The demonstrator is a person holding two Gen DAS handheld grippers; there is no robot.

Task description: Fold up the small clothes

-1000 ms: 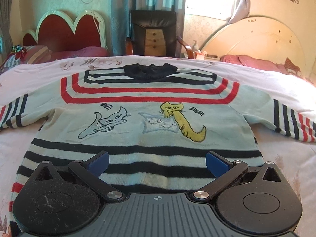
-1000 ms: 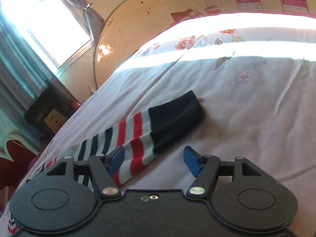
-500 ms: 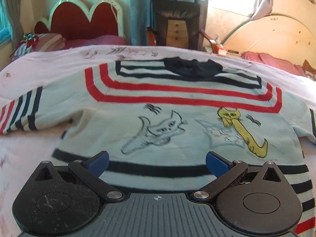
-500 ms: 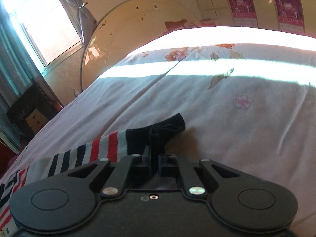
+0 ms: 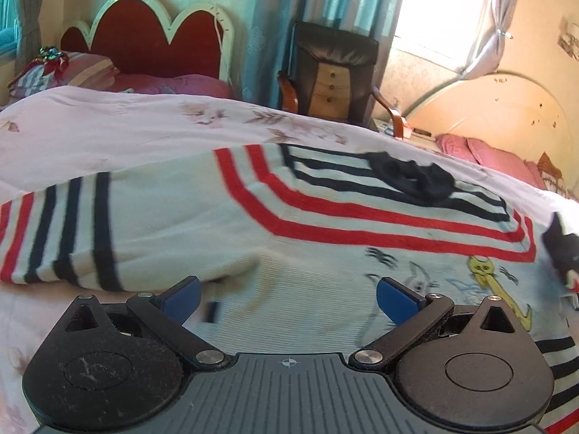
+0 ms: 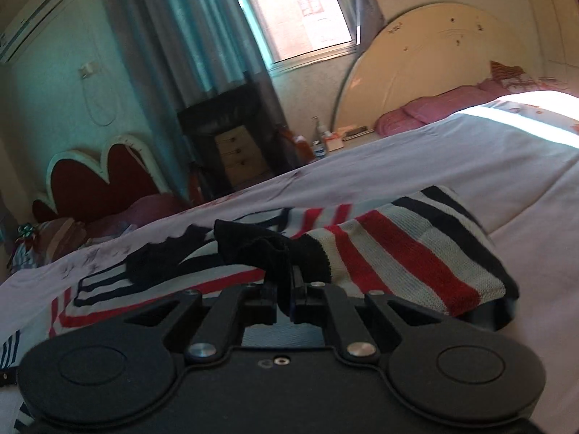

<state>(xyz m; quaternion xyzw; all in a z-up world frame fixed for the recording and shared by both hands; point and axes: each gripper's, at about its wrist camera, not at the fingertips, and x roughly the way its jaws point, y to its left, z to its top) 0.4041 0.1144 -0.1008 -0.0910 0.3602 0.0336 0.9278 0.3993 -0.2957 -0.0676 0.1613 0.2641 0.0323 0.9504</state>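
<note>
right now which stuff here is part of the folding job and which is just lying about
Part of the job:
- striped cat sweater
- its right sleeve cuff, pinched in the right gripper
- open left gripper
- bedsheet underneath

Just lying about:
- black armchair
- pink pillows
- red headboard

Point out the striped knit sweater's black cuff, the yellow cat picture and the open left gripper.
Black cuff (image 6: 275, 253), right wrist view: bunched fabric just above the shut fingers.
Yellow cat picture (image 5: 486, 276), left wrist view: its head and upper body.
Left gripper (image 5: 287, 298), left wrist view: midway between blue fingertips.
</note>
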